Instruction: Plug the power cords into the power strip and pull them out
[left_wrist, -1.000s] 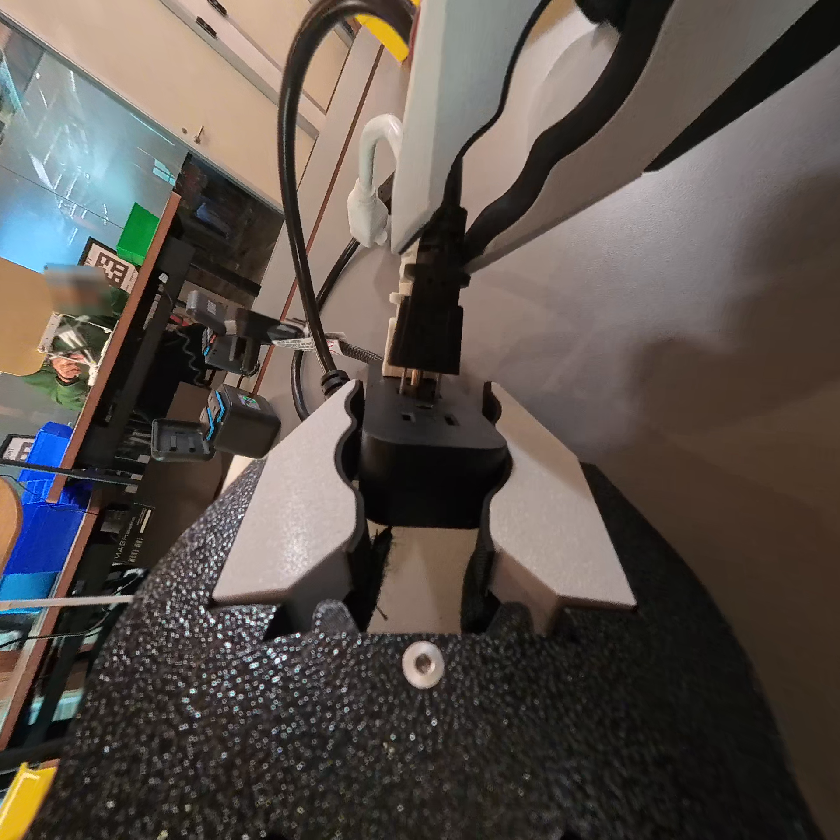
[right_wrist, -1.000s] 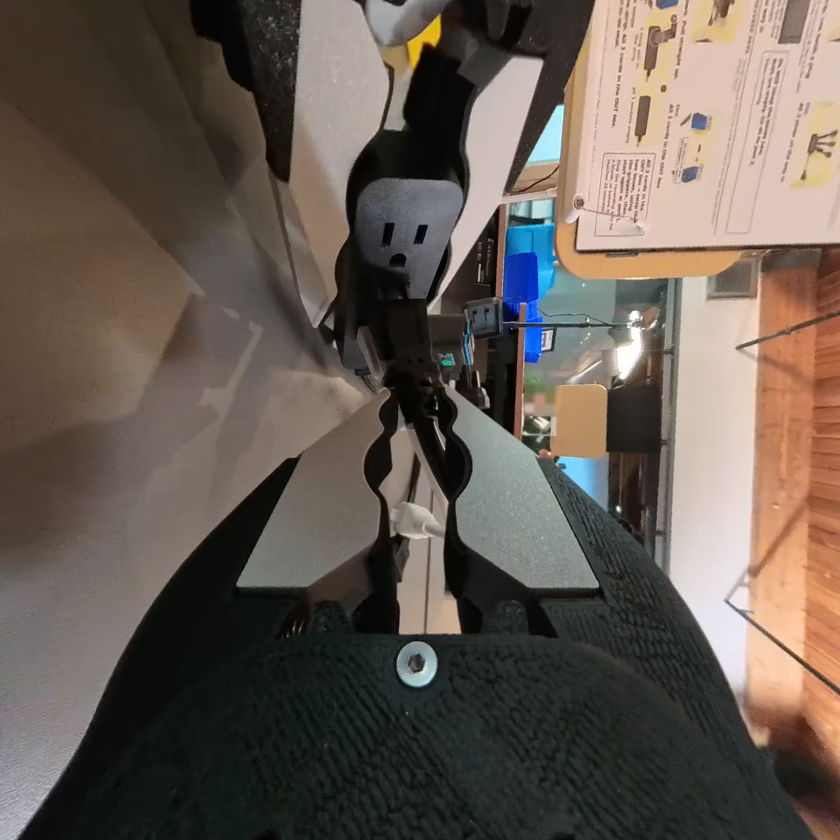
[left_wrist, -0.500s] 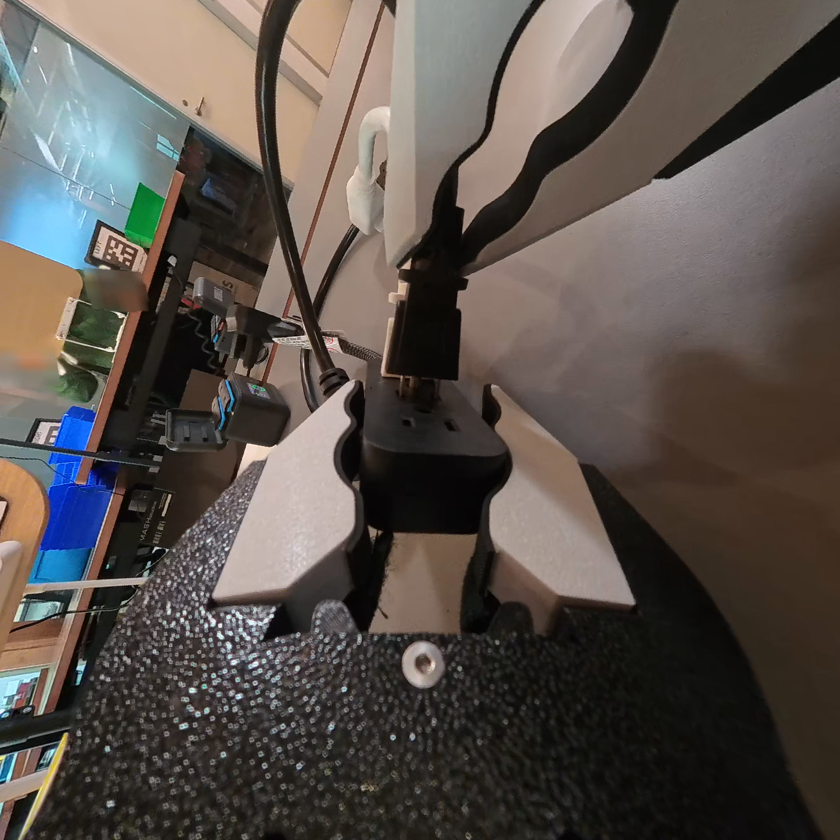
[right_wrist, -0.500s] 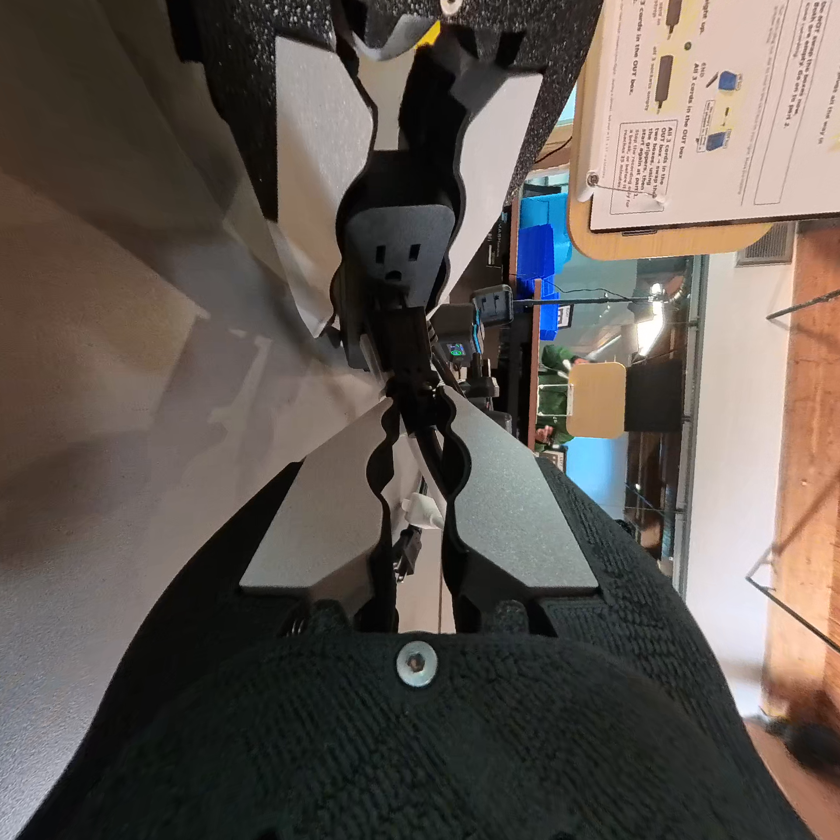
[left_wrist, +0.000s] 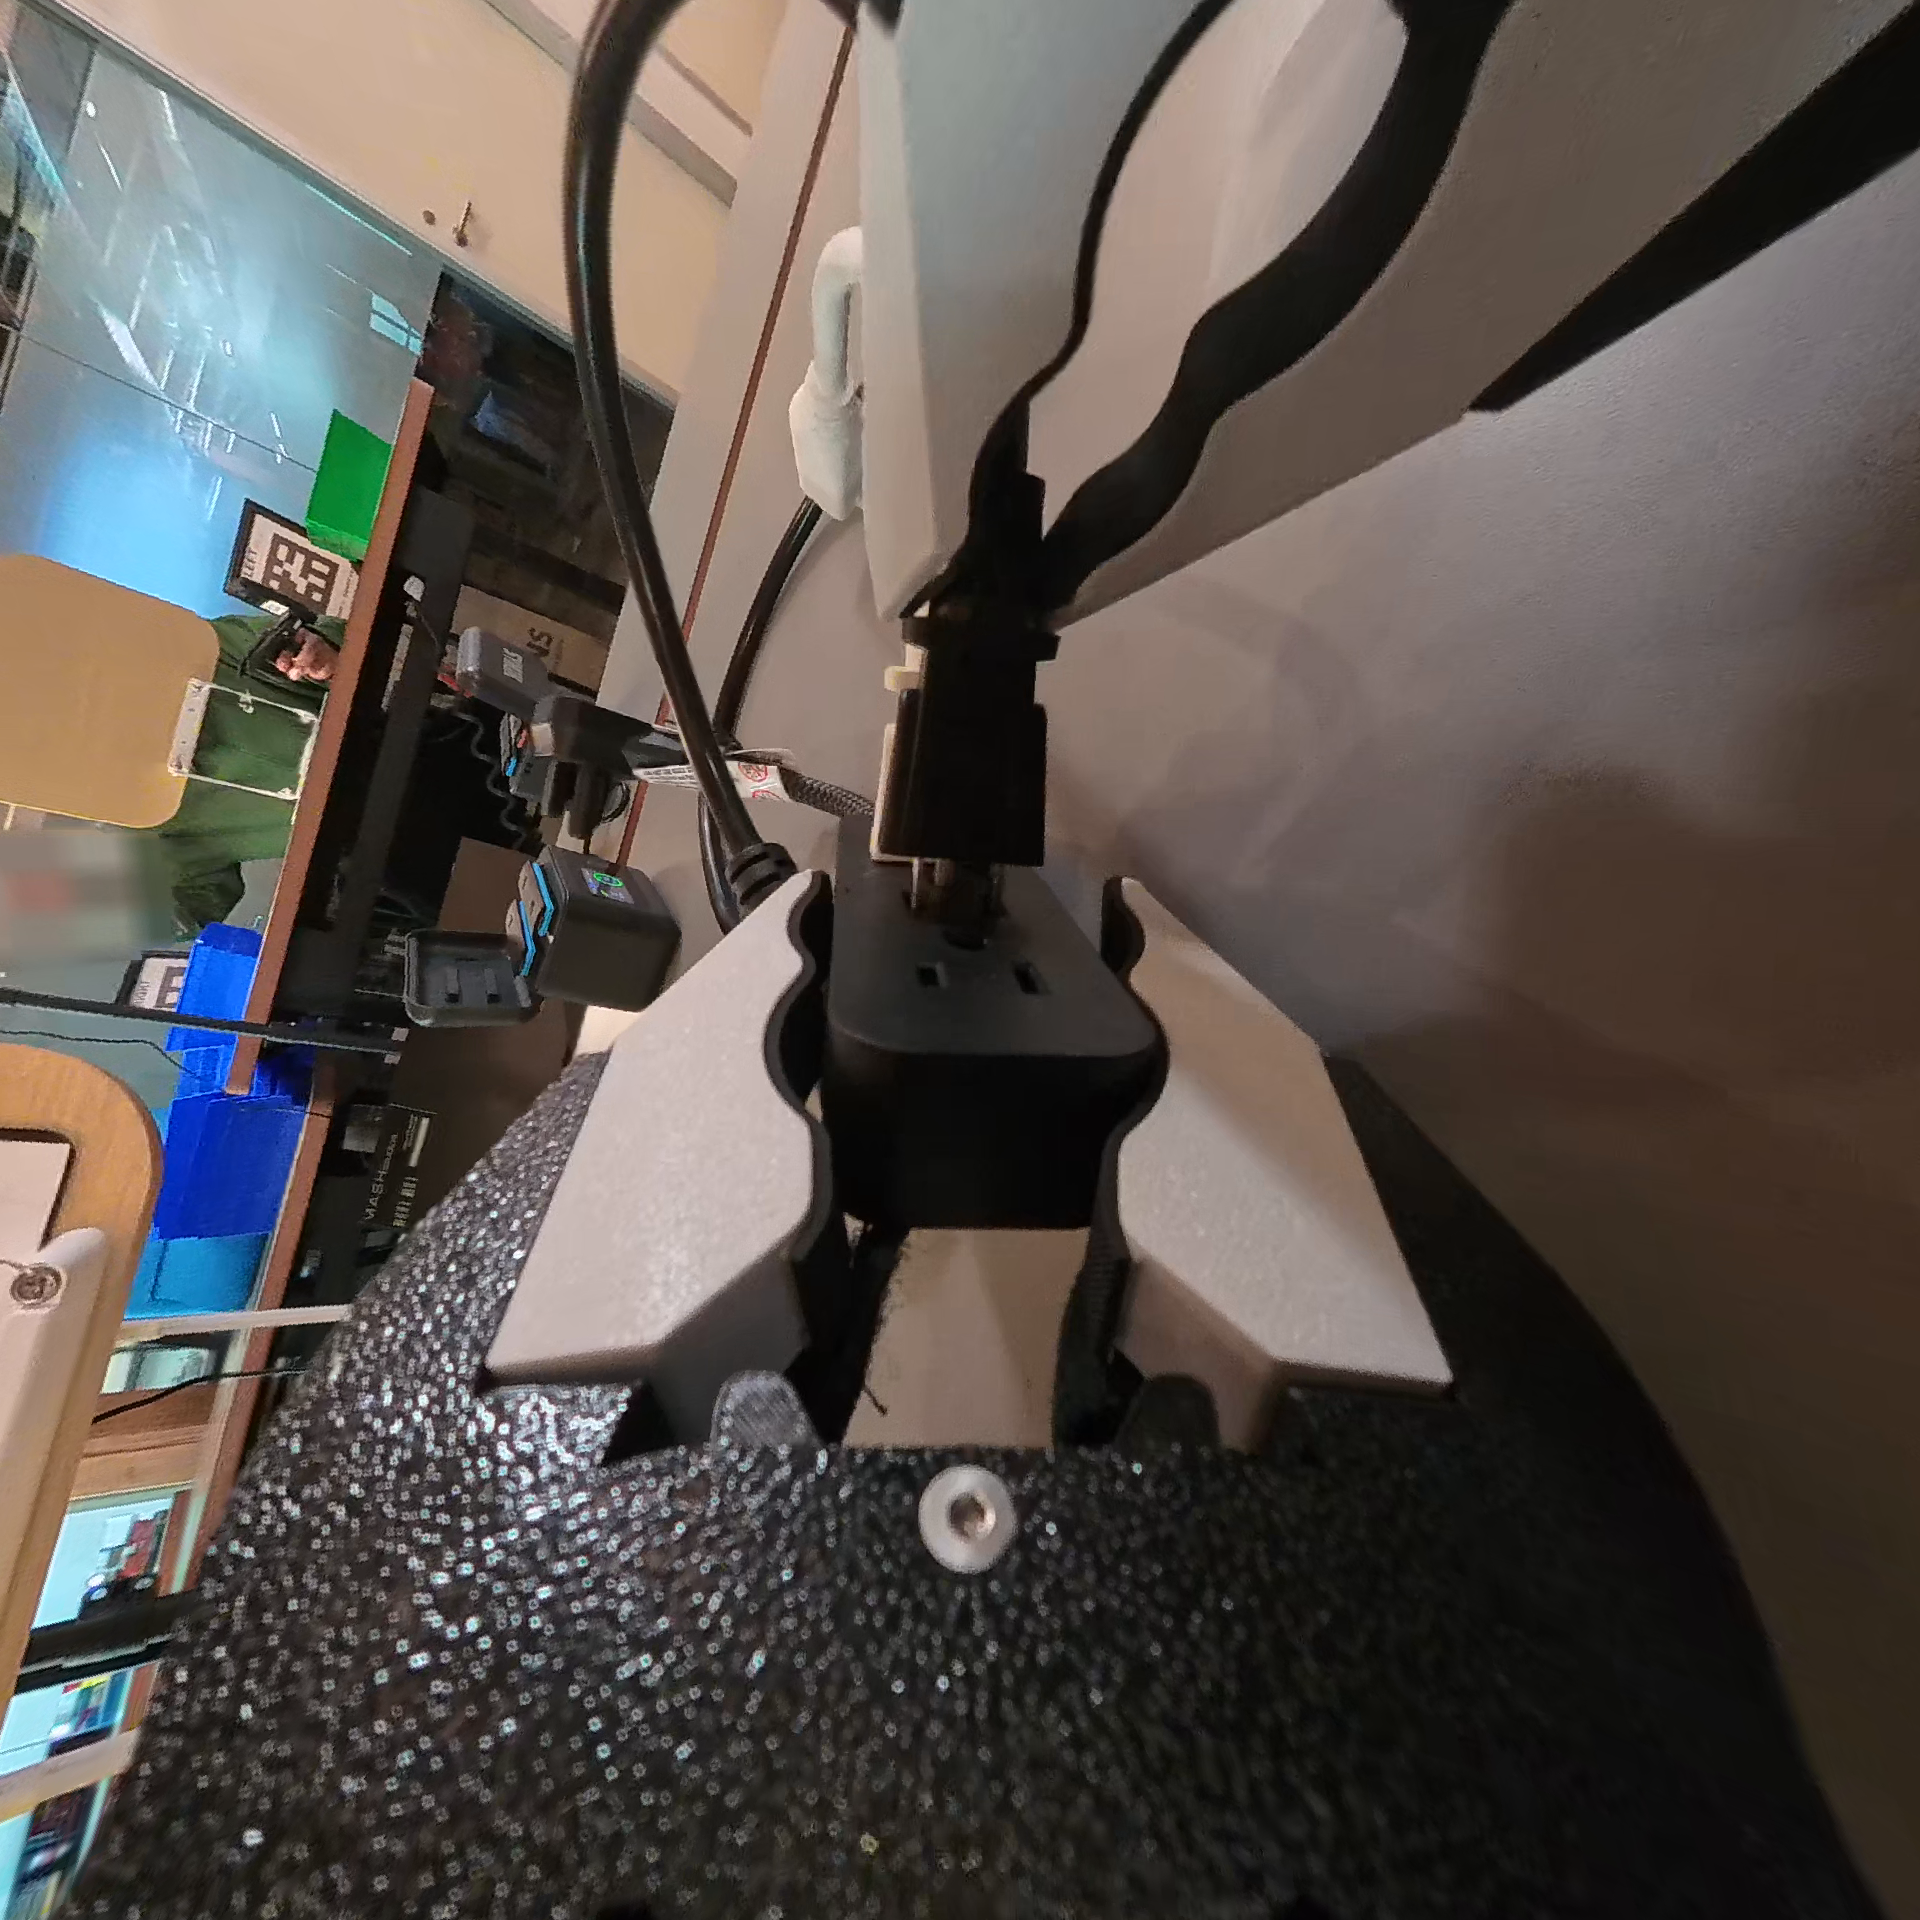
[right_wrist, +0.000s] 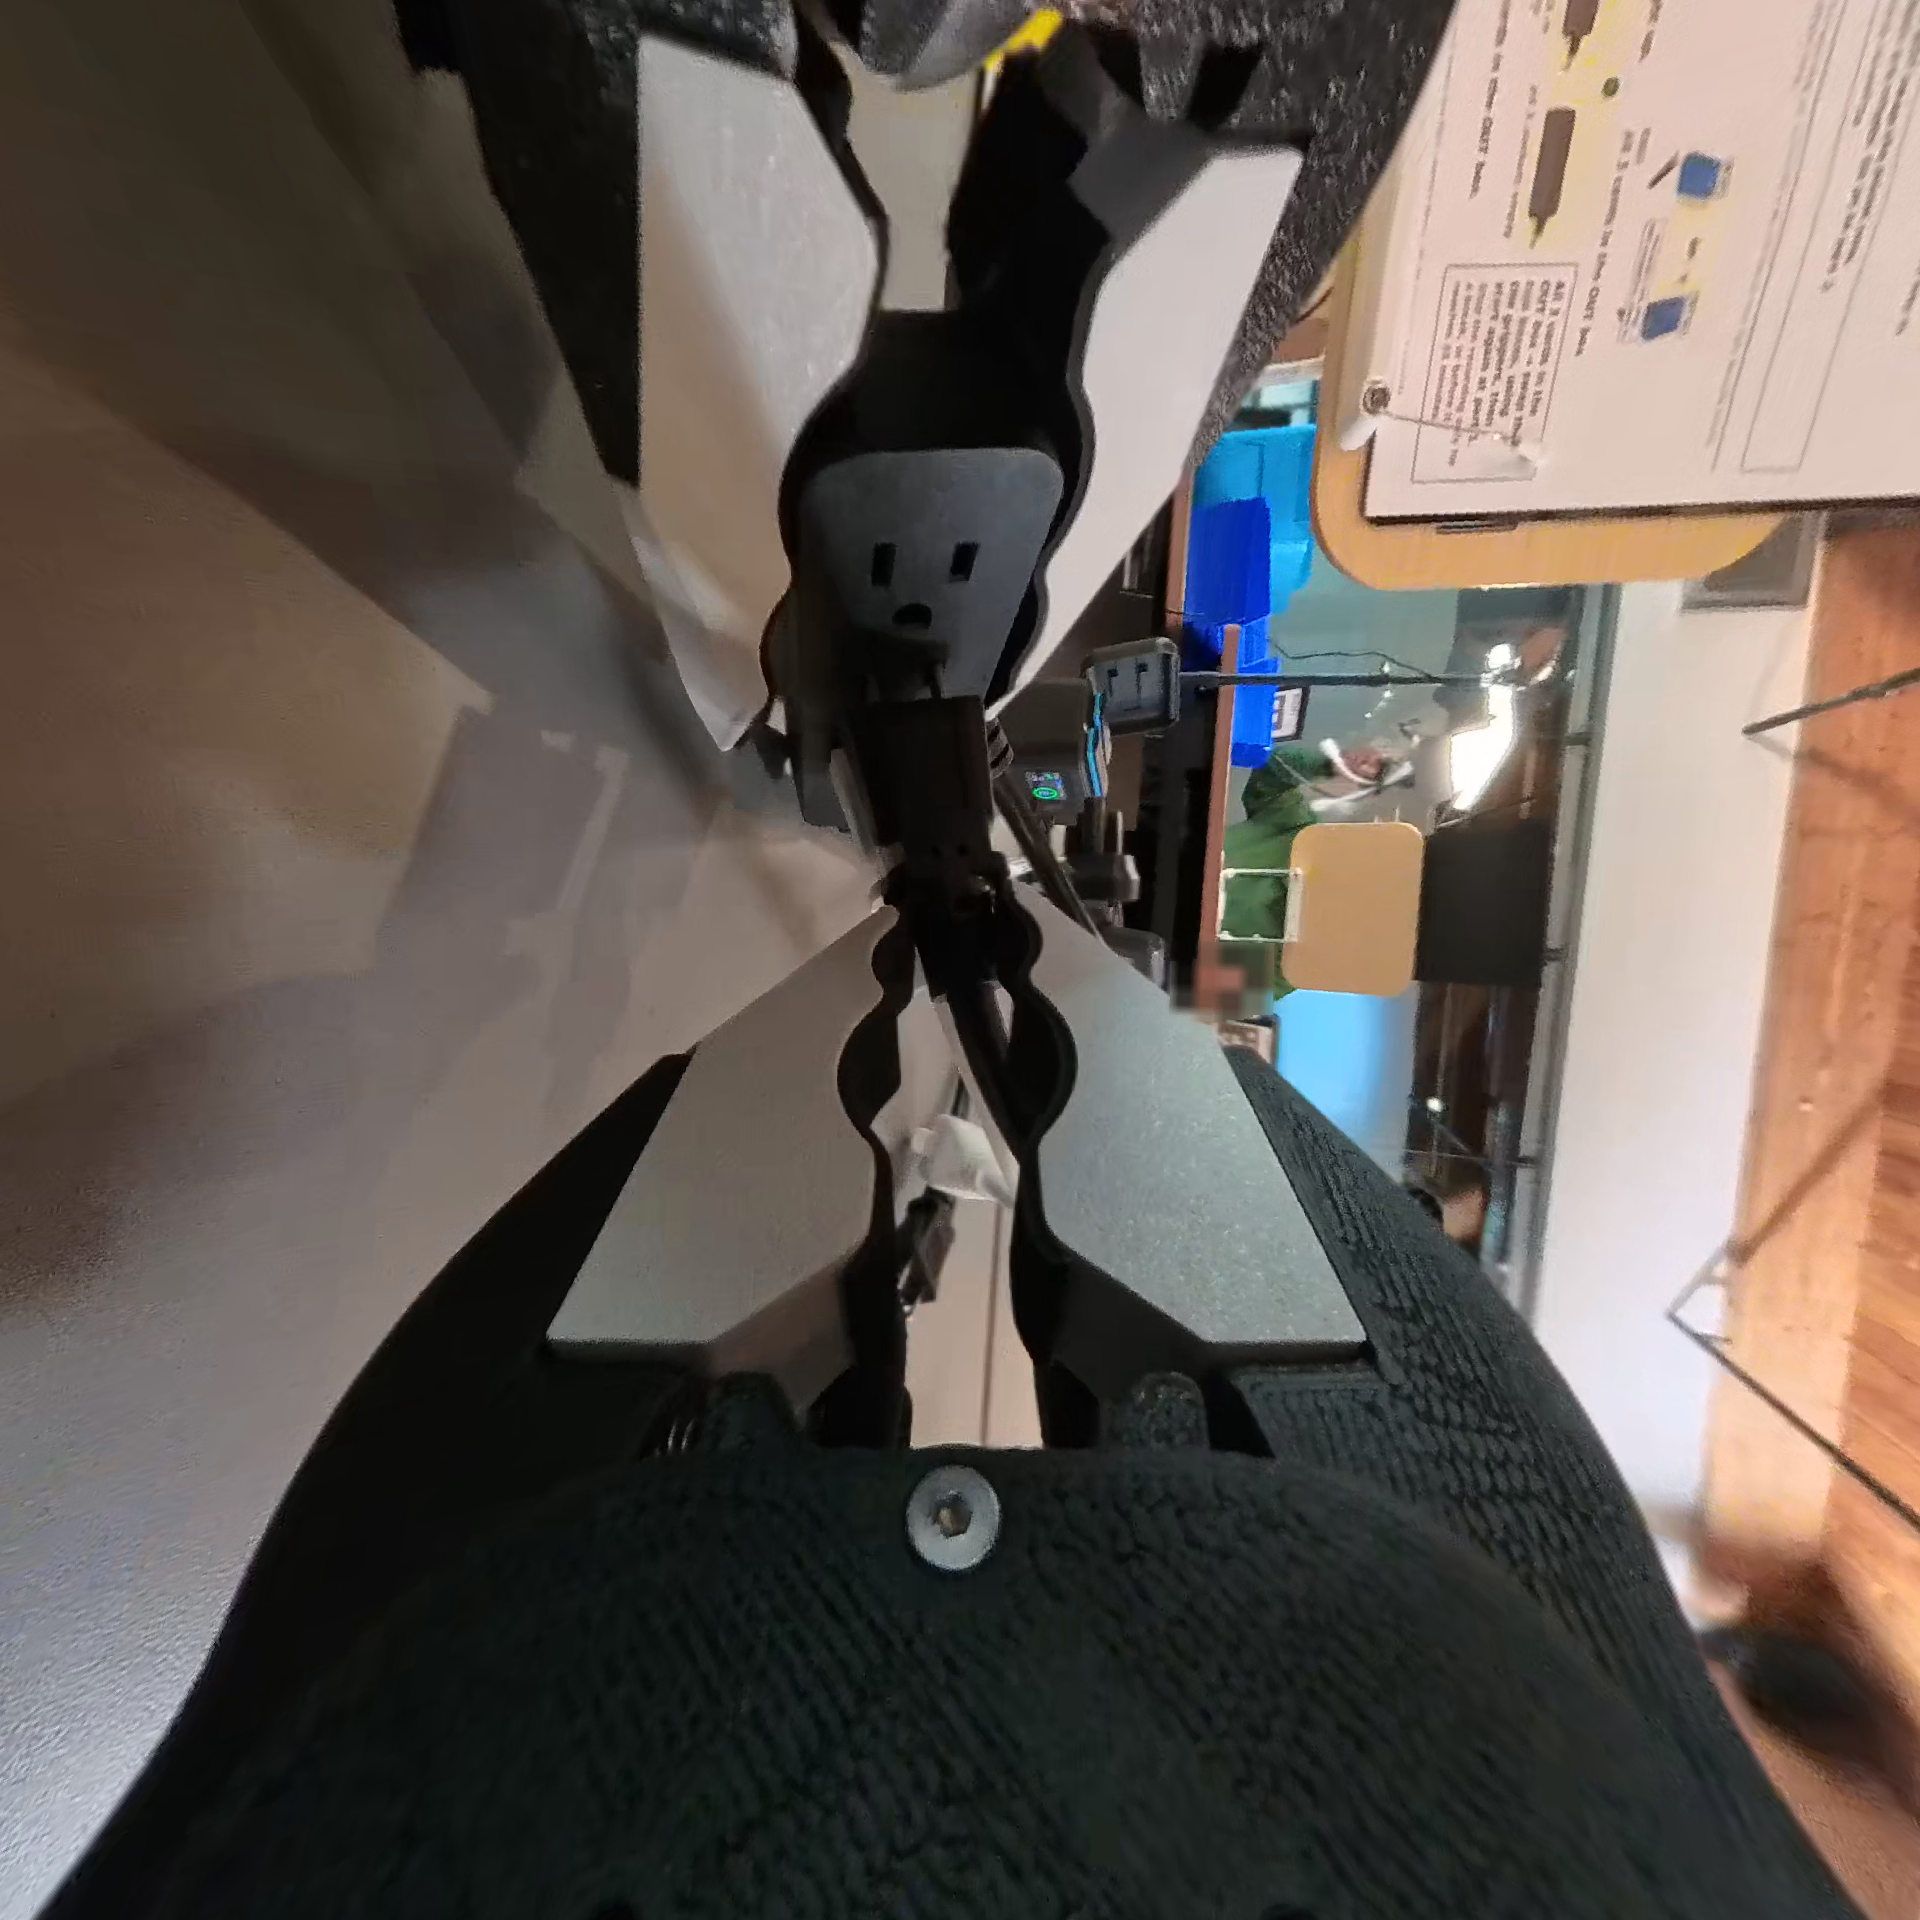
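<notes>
The left gripper (left_wrist: 971, 1023) is clamped on the end of the black power strip (left_wrist: 987, 1039), its two grey fingers (left_wrist: 707, 1132) pressing the strip's sides; the strip's face shows one free socket near the gripper, and beyond it a black plug (left_wrist: 971, 774) sits with its metal prongs partly showing between plug body and strip, so it is not fully seated; the right gripper (right_wrist: 961, 935) is closed on the cord just behind that plug, its wavy-edged fingers (right_wrist: 1143, 1132) pinching the black power cord (right_wrist: 982, 1039) at the strain relief; in the right wrist view the strip (right_wrist: 935, 561) faces the camera with its free three-hole socket visible, held between the other gripper's fingers; a second black cable (left_wrist: 623, 499) loops up from the strip's left side, and a white cable (left_wrist: 831, 405) lies past it on the grey table (left_wrist: 1558, 831); a braided cable with a small white tag (left_wrist: 758, 774) lies by the strip; farther off stands a small black camera with blue trim (left_wrist: 592, 925), a blue bin (left_wrist: 223, 1143) and a framed square-code marker (left_wrist: 296, 566); an instruction sheet on a wooden board (right_wrist: 1662, 260) carries small print and diagrams; lettering shows on a dark box at the left edge of the bench
</notes>
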